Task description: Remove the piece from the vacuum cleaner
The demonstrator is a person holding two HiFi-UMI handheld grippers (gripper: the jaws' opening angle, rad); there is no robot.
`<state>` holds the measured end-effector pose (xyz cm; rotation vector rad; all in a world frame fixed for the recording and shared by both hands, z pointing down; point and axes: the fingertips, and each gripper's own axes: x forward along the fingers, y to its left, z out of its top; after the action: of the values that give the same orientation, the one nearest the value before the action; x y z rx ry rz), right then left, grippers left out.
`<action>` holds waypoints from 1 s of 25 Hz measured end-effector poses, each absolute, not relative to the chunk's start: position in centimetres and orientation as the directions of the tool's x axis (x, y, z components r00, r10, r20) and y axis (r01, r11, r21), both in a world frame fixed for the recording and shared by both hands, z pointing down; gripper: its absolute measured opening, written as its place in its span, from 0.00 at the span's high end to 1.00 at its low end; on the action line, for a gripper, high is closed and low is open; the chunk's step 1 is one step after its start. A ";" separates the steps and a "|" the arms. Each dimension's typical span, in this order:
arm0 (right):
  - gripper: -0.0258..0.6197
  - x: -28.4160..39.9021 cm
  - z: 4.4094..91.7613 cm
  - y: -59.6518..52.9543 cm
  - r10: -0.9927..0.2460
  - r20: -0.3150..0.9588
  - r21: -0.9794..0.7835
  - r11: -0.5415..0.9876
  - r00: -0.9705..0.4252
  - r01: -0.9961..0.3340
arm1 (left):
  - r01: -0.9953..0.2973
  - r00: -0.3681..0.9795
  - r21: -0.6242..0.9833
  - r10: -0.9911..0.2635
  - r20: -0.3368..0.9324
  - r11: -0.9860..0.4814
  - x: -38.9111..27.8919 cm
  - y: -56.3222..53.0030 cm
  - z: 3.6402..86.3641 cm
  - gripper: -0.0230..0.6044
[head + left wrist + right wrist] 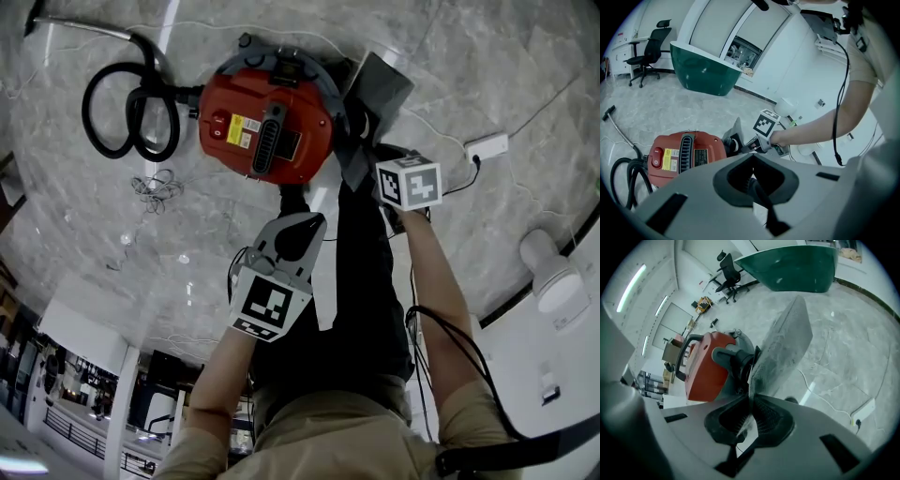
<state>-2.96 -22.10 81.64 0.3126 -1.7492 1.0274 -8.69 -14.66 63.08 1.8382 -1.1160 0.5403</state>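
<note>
My right fingers [768,414], low in the frame, pinch the bottom edge of the flat gray piece [783,345] right beside the red vacuum cleaner [705,369]; it looks light, stiff and dusty, and my left fingers [778,176] are closed on nothing.

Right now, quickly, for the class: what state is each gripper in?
Left gripper: closed, holding nothing.
Right gripper: closed on the grey piece at the vacuum cleaner.

Even indoor light, glossy floor glare, strong fisheye bending at edges
</note>
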 end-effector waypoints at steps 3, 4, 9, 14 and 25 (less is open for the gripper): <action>0.92 -2.9 81.9 -21.9 0.199 0.878 -0.458 0.611 -0.436 -0.645 | -0.859 0.508 0.467 -0.468 0.723 -0.212 -8.4 -14.9 63.0 0.96; 0.92 -2.8 82.0 -21.8 0.170 0.891 -0.425 0.638 -0.421 -0.642 | -0.858 0.510 0.467 -0.466 0.723 -0.214 -8.3 -15.0 63.1 0.96; 0.92 -1.8 83.3 -21.3 0.072 0.934 -0.275 0.772 -0.350 -0.573 | -0.861 0.505 0.464 -0.468 0.725 -0.210 -8.7 -15.4 63.2 0.96; 0.92 -1.6 83.5 -21.5 0.076 0.925 -0.304 0.736 -0.372 -0.605 | -0.865 0.496 0.465 -0.470 0.730 -0.191 -9.5 -14.9 63.5 0.96; 0.92 -1.1 83.8 -21.6 0.085 0.913 -0.314 0.769 -0.398 -0.557 | -0.878 0.473 0.440 -0.472 0.744 -0.187 -10.2 -14.8 64.2 0.96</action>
<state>-1.12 -21.64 83.79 0.3619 -1.8611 0.7275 -10.20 -14.83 64.21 1.8241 -1.1387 0.5700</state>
